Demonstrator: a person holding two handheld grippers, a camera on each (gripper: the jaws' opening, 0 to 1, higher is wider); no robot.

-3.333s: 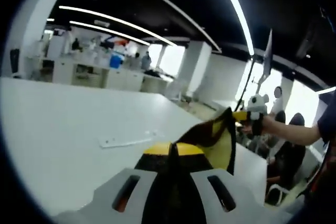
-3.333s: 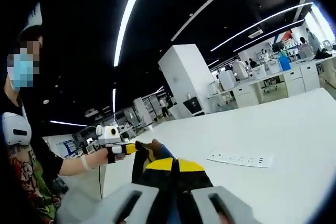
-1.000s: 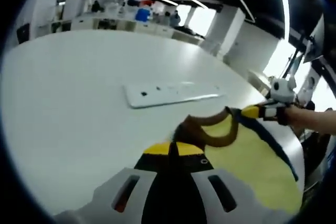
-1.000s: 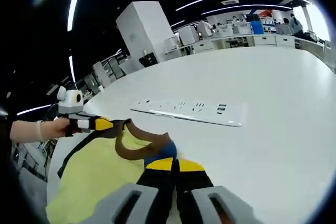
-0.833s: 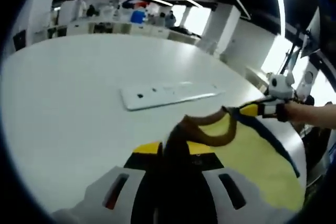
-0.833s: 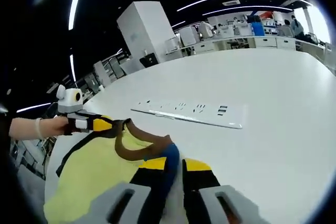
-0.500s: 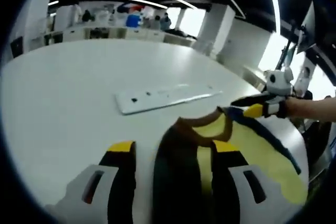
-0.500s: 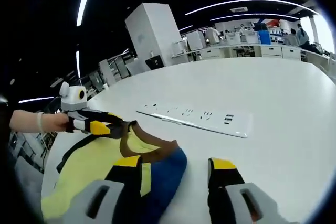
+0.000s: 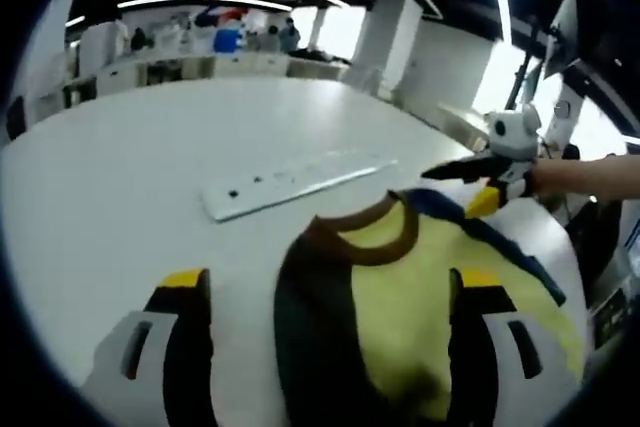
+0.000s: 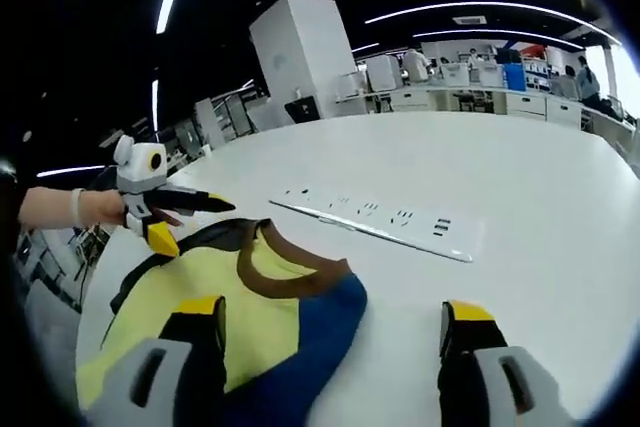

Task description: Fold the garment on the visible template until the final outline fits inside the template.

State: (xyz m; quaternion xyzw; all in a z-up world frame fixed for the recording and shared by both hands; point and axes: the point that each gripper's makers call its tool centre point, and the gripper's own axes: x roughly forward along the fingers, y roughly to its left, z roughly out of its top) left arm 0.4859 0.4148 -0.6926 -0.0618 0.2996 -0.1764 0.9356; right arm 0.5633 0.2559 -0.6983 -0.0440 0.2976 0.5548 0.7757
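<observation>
Shirt (image 9: 400,287) lies flat below both grippers | left gripper (image 9: 325,292) and right gripper (image 10: 325,325) gape empty | regrip a sleeve edge low, fold inward smoothly.

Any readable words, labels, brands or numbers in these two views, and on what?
None can be read.
White strip on the table: dark marks only, too small and blurred to read.
Shirt: plain yellow with brown collar and blue sleeve, no print showing.
Background cabinets and boxes: too distant to read.
</observation>
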